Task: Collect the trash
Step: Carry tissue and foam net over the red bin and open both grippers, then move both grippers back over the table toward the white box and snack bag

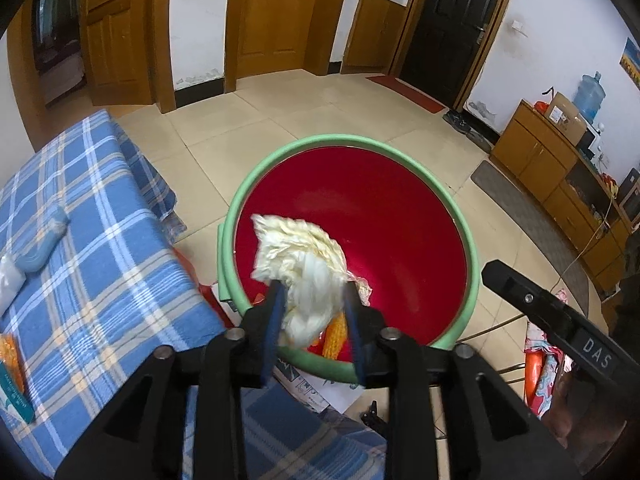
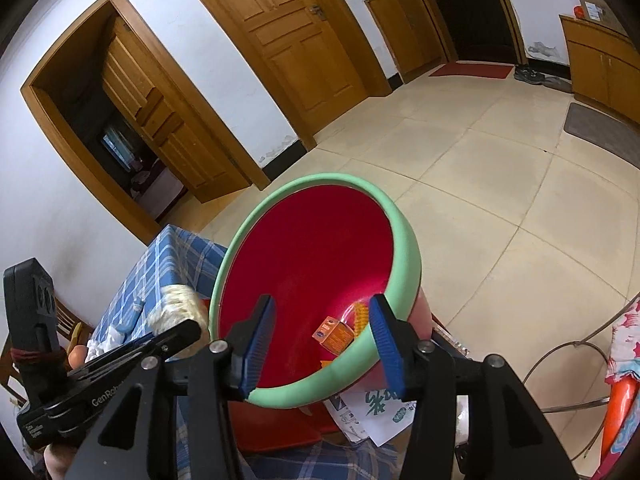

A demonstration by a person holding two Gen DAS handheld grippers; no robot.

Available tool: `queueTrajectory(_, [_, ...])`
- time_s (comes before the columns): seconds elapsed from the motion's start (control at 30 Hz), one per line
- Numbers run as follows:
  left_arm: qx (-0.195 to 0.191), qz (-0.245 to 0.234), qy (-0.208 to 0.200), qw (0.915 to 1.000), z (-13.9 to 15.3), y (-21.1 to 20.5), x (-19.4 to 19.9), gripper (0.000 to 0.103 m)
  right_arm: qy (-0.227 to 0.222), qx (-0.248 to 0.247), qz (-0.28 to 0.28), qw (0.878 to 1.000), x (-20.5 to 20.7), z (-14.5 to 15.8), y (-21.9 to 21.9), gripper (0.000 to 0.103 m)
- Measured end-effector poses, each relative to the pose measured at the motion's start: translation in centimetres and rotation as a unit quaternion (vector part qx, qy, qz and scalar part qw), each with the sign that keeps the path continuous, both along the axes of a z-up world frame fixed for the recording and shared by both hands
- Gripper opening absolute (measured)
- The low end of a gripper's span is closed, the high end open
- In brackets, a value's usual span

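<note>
A red bin with a green rim (image 1: 472,240) stands beside the table; it also shows in the right wrist view (image 2: 408,240). My left gripper (image 1: 314,304) is shut on a crumpled white and yellowish wrapper (image 1: 304,256), held over the near side of the bin's mouth. A corn cob (image 1: 335,336) lies inside the bin, and the right wrist view shows it (image 2: 361,316) next to an orange carton (image 2: 334,334). My right gripper (image 2: 322,340) is open and empty over the near rim of the bin.
A table with a blue plaid cloth (image 1: 96,280) lies left, holding a blue bottle (image 1: 42,246), white plastic (image 1: 8,284) and an orange packet (image 1: 12,364). Papers (image 2: 376,412) lie below the bin. A metal chair frame (image 2: 576,364) stands right.
</note>
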State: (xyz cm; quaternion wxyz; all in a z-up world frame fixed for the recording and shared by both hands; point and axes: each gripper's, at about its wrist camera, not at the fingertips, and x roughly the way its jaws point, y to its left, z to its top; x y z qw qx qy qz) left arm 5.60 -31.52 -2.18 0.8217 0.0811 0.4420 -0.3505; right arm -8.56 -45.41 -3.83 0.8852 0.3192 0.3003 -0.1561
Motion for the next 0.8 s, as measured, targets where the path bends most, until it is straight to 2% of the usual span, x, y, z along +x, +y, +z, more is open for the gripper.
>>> queueTrajectory(0.07, [0.000,0.000,-0.004,1.0000,0.0,-0.1,-0.1,0.043,0.001,0.002,-0.002,1.000,-0.1,-0.2,-0.2,0.053])
queueTrajectory(0.4, [-0.002,0.010,-0.007,0.9999,0.6,0.7,-0.5,0.044,-0.001,0.006,0.003,1.000,-0.3,-0.3,-0.4,0.055])
queueTrajectory(0.8, [-0.005,0.092,-0.012,0.9957,1.2,7.7,1.0,0.044,-0.007,0.000,0.029,1.000,0.6,0.6,1.5,0.057])
